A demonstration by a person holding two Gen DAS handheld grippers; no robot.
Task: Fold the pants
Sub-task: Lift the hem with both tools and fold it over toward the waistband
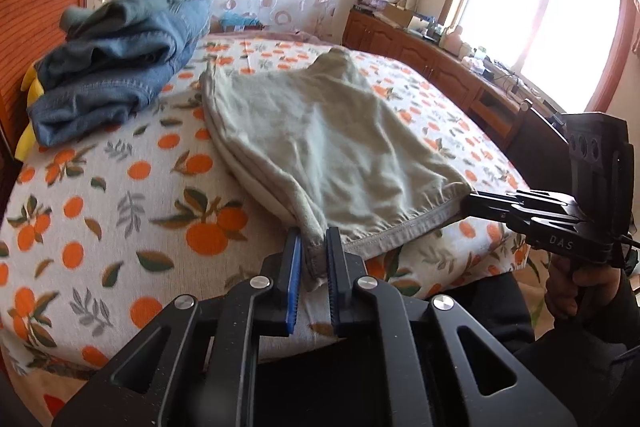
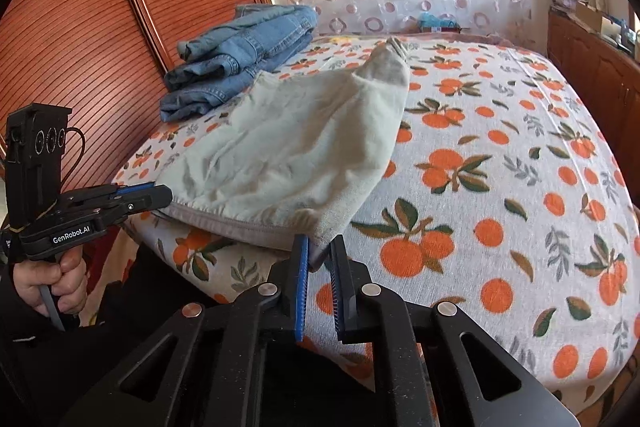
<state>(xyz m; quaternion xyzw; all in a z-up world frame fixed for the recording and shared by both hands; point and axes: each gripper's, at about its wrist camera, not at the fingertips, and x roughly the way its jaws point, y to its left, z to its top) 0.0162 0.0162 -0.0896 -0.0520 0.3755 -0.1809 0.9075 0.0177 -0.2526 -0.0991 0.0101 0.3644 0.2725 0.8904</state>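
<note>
Bed (image 1: pixel 120 195), orange-print sheet: pale pants (image 1: pixel 320 147) flat, jeans (image 1: pixel 120 67) stacked behind.
Left gripper (image 1: pixel 314 255) and right gripper (image 2: pixel 320 259) clamped on waistband corners.

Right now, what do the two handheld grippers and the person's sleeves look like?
Both are black pistol-grip tools with ribbed blue pads. The left gripper reads GenRobot.AI in white, with a boxy top module showing three round rings and a looping black cable. The right gripper carries DAS lettering. Both sleeves are dark, as on the left hand.
</note>
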